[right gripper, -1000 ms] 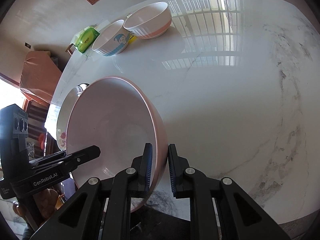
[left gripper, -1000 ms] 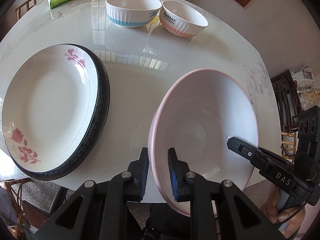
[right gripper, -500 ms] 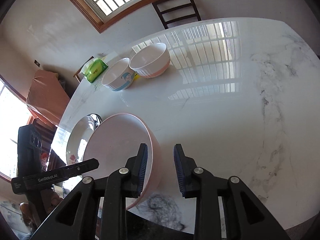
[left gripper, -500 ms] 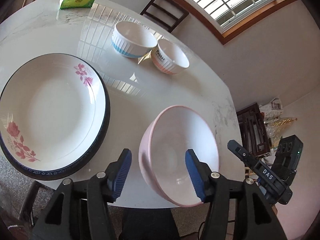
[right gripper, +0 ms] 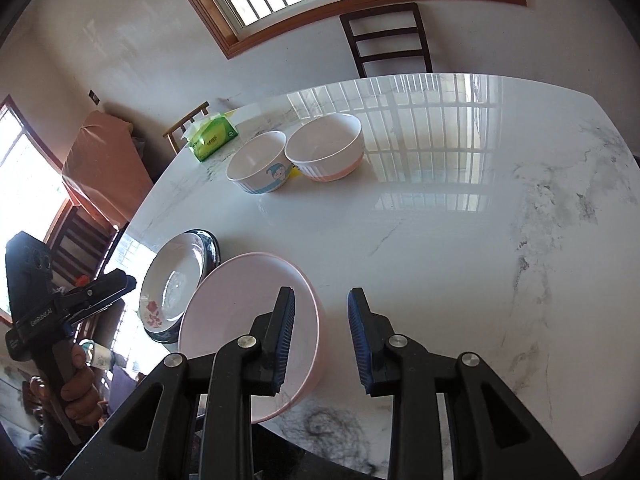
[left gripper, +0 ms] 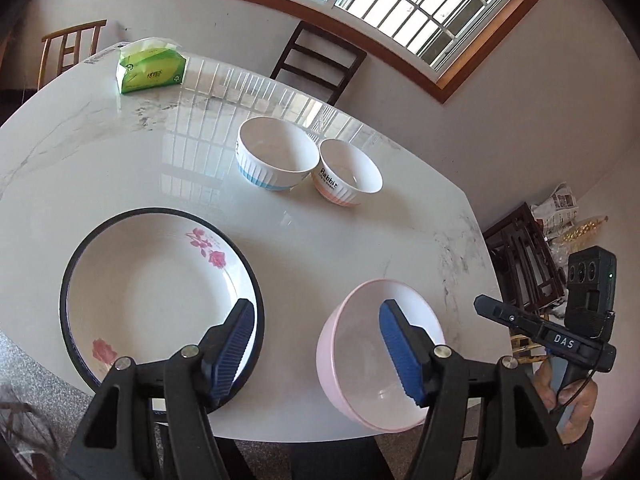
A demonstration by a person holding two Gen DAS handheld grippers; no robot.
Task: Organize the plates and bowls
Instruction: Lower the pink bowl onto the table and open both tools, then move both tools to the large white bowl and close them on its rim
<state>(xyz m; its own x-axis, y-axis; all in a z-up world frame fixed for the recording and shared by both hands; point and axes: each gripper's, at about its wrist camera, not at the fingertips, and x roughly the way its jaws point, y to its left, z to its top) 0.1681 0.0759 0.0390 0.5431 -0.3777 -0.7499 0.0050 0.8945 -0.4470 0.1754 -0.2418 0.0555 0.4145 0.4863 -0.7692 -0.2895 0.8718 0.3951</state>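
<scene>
A pink bowl (left gripper: pixel 360 344) (right gripper: pixel 236 312) rests on the white marble table (left gripper: pixel 120 160) near its front edge. My left gripper (left gripper: pixel 316 336) is open, raised above and behind it, empty. My right gripper (right gripper: pixel 320 328) is open and empty, its left finger over the bowl's right rim. A white flowered plate (left gripper: pixel 152 292) (right gripper: pixel 176 276) lies stacked on a dark-rimmed plate at the left. A blue-striped bowl (left gripper: pixel 274 156) (right gripper: pixel 260 166) and a pink-striped "Rabbit" bowl (left gripper: pixel 350 172) (right gripper: pixel 326 150) stand side by side farther back.
A green tissue pack (left gripper: pixel 152 70) (right gripper: pixel 212 138) lies at the far left of the table. Dark wooden chairs (left gripper: pixel 320 60) (right gripper: pixel 390 38) stand behind the table under the window. A stack of stools (left gripper: pixel 528 256) is off the right edge.
Both grippers were shut on the pink bowl's rim a second ago. They have opened, let go and pulled up and back; the bowl now rests on the table.
</scene>
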